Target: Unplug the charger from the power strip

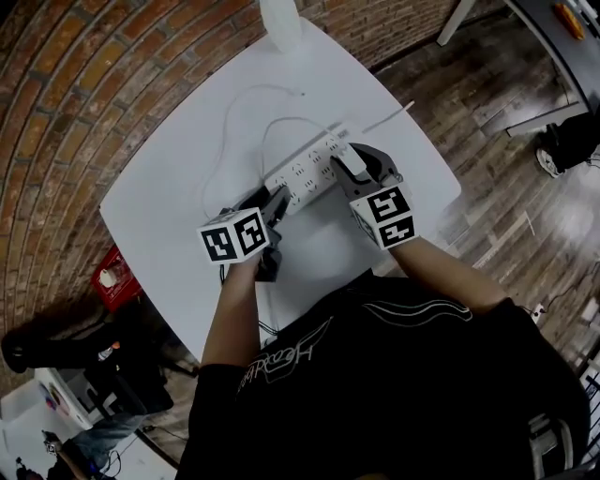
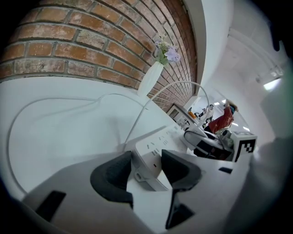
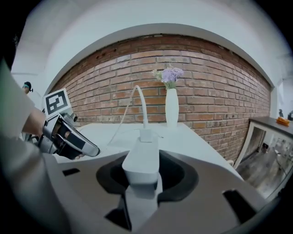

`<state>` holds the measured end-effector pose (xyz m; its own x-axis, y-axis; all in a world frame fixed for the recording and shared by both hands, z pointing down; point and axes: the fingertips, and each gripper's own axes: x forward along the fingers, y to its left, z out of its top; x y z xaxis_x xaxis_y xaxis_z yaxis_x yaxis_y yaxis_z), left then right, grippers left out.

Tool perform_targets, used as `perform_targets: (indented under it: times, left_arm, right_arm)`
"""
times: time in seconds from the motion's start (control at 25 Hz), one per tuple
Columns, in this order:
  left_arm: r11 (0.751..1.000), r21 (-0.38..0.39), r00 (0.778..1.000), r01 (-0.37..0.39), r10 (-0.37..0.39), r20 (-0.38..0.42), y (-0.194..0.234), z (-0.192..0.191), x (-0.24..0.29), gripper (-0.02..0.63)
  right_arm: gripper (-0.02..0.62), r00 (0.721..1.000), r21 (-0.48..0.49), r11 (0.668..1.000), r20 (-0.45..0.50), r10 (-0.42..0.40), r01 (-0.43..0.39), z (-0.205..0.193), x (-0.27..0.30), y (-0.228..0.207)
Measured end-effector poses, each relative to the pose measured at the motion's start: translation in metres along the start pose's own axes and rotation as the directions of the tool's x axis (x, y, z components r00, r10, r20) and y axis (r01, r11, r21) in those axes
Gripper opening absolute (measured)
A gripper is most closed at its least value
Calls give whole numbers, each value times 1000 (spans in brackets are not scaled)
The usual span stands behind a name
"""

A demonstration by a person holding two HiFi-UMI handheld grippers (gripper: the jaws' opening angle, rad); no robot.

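A long white power strip (image 1: 305,175) lies across the middle of the white table (image 1: 178,178). My left gripper (image 1: 278,202) is shut on the strip's near left end; in the left gripper view the strip's end (image 2: 153,157) sits squeezed between the dark pads (image 2: 114,176). My right gripper (image 1: 349,169) is at the strip's far right end, shut on the white charger (image 3: 142,160). The charger's white cable (image 3: 139,103) rises from its far end and loops over the table (image 1: 234,122). Whether the charger's prongs sit in the strip is hidden.
A white vase (image 1: 279,23) with purple flowers (image 3: 170,74) stands at the table's far edge against the brick wall. A thin white cable end (image 1: 386,117) lies right of the strip. A red crate (image 1: 112,277) sits on the floor to the left.
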<state>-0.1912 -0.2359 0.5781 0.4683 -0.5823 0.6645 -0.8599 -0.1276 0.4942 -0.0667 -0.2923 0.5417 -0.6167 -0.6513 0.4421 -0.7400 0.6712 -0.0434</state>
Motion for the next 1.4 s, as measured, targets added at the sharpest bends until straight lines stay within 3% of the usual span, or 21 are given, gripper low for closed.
perform_targets:
  times: [0.32, 0.56, 0.88, 1.16, 1.4]
  left_arm:
    - [1000, -7, 1000, -13, 13, 18, 0, 0, -2, 202]
    - [1000, -11, 1000, -5, 5, 6, -1, -1, -2, 202]
    - [1000, -21, 1000, -9, 9, 7, -3, 0, -1, 203]
    - [1000, -15, 1000, -14, 14, 14, -4, 0, -2, 204]
    - [1000, -27, 1000, -13, 14, 11, -4, 0, 0, 202]
  right_arm:
    - [126, 999, -109, 993, -21, -38, 35, 1, -3, 6]
    - [124, 999, 41, 999, -37, 34, -32, -2, -1, 0]
    - [123, 996, -67, 997, -76, -45, 40, 2, -3, 3]
    - [123, 997, 39, 999, -71, 25, -23, 1, -2, -2]
    - [123, 996, -41, 999, -85, -27, 24, 3, -3, 1]
